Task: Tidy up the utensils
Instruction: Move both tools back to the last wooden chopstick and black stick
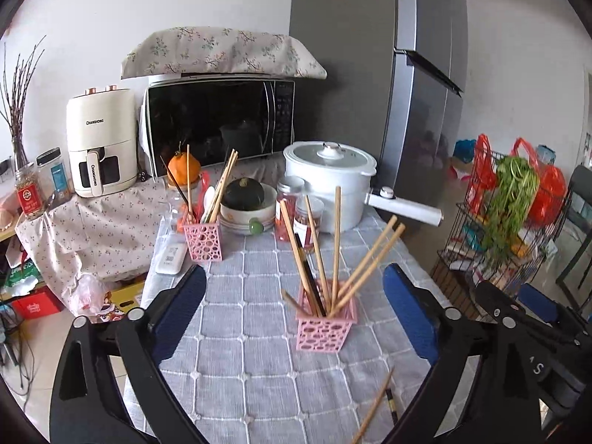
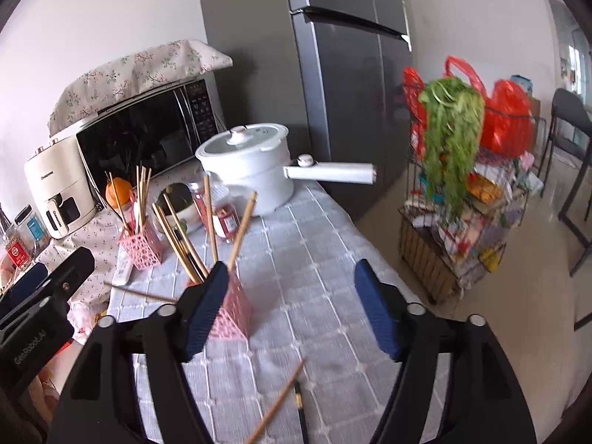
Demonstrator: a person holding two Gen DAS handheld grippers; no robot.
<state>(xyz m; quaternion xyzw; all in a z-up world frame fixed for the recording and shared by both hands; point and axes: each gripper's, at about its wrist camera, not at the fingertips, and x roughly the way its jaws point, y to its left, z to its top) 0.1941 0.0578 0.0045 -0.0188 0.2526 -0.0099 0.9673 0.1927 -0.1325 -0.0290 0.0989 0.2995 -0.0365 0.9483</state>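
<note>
Right wrist view shows the empty, wide-open right gripper (image 2: 288, 310) above a loose pale wooden chopstick (image 2: 277, 403) lying diagonally on the grey checked worktop (image 2: 314, 259), nearer than the equally open, empty left gripper (image 1: 296, 318) facing the pink perforated plastic holder (image 1: 323, 335).

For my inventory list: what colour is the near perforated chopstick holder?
Pink; the perforated plastic chopstick holder shows best in the left wrist view.

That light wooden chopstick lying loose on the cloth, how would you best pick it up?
Grip the wooden chopstick near its middle, coming straight down with the fingers either side of the shaft. It lies flat on the tablecloth, so only its long sides are free, and a dark chopstick lies close beside it.
</note>
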